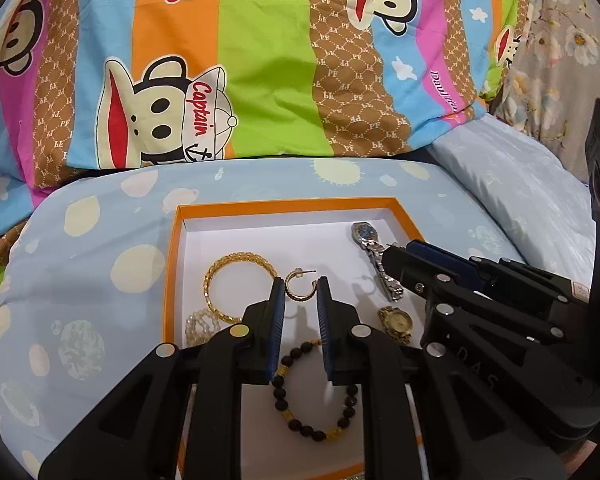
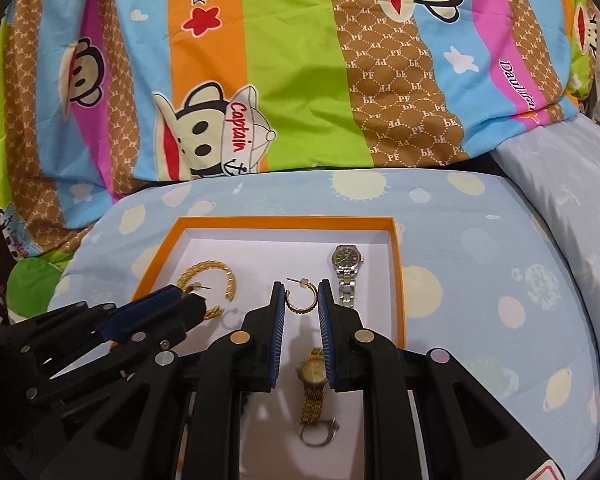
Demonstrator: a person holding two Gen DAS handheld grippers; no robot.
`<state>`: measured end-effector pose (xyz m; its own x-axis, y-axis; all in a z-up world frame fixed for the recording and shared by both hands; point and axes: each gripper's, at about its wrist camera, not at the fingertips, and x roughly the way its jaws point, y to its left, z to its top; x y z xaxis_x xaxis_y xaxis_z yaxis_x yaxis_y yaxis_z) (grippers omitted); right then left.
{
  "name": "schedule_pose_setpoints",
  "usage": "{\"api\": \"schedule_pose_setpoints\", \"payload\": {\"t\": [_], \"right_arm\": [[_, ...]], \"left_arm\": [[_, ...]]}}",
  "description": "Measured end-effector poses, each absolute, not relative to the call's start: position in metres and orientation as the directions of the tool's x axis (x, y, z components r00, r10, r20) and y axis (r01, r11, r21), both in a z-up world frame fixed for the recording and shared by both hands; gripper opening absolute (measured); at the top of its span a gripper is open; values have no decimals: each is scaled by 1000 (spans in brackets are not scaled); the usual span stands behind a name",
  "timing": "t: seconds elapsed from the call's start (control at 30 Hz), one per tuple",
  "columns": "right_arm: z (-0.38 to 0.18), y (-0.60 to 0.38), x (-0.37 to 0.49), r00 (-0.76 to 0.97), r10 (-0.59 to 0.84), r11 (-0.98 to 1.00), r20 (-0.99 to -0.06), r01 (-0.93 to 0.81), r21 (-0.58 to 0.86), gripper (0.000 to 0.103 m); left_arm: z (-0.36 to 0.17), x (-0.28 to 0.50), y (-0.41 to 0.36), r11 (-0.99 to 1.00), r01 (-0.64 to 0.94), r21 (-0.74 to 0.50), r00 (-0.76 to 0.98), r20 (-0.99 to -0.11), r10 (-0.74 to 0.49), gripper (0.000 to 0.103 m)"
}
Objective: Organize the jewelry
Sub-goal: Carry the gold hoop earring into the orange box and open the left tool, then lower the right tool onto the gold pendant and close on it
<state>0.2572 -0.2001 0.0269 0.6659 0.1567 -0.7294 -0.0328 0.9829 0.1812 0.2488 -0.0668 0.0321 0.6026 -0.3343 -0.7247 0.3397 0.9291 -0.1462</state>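
left tongs pose: the left gripper [image 1: 301, 282] reaches in from the bottom middle of its own view. It sits low over the orange box [image 1: 284, 205], fingers pointing at the far wall.
left tongs grip: jaws are closed down to a narrow gap and pinch a gold hoop earring [image 1: 300, 294] right at the tips. Its post sticks out to the upper right.
right tongs pose: the right gripper [image 2: 302, 286] comes in the same way, bottom middle of its view. In the left view it [image 1: 392, 250] slants in from the right edge.
right tongs grip: also squeezed in tight, on a second hoop earring [image 2: 302, 300].
task stuff: both hoops hang over the box's white floor, mid-frame. The silver watch [image 2: 346, 260] lies upper right, the gold watch [image 2: 312, 368] under the right fingers, and the gold bangle [image 1: 236, 258] on the left.
hidden bits: in the right view the left gripper [image 2: 192, 296] covers part of the bangle, and only a sliver of its hoop shows. The pearl bracelet [image 1: 198, 324] is half behind a finger and the black bead bracelet [image 1: 280, 392] is partly covered too. The loop at the gold watch's strap end is hard to make out.
room: there's bare white floor along the far wall of the box. Blue dotted bedding [image 2: 480, 280] surrounds it, with a striped monkey blanket [image 1: 260, 60] across the top of the frame.
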Motion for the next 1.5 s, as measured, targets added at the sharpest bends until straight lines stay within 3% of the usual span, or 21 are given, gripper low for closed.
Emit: {"api": "schedule_pose_setpoints", "payload": {"t": [0.37, 0.6, 0.77, 0.97, 1.1, 1.23, 1.3, 1.5], "right_arm": [[10, -198, 268, 653, 158, 982, -741, -25, 187, 17], [17, -200, 263, 671, 156, 982, -725, -25, 188, 18], [34, -203, 245, 701, 145, 984, -699, -26, 178, 19], [65, -211, 192, 764, 94, 989, -638, 0, 146, 32], [73, -222, 144, 782, 73, 988, -619, 26, 150, 33], [62, -240, 89, 766, 56, 984, -640, 68, 167, 33], [51, -249, 61, 747, 48, 980, -664, 92, 174, 33], [18, -254, 3, 687, 67, 972, -723, 120, 204, 33]], "left_arm": [[21, 259, -63, 933, 325, -156, 597, -731, -331, 16], [25, 258, -59, 940, 307, -147, 620, -719, -315, 27], [43, 243, -62, 940, 321, -111, 655, -691, -306, 29], [69, 208, -61, 934, 344, -93, 677, -665, -316, 33], [78, 173, -54, 930, 357, -89, 684, -653, -325, 35], [74, 140, -40, 934, 345, -89, 681, -661, -315, 38], [66, 123, -31, 935, 341, -96, 670, -673, -313, 45], [30, 76, -9, 948, 299, -106, 628, -727, -280, 45]]}}
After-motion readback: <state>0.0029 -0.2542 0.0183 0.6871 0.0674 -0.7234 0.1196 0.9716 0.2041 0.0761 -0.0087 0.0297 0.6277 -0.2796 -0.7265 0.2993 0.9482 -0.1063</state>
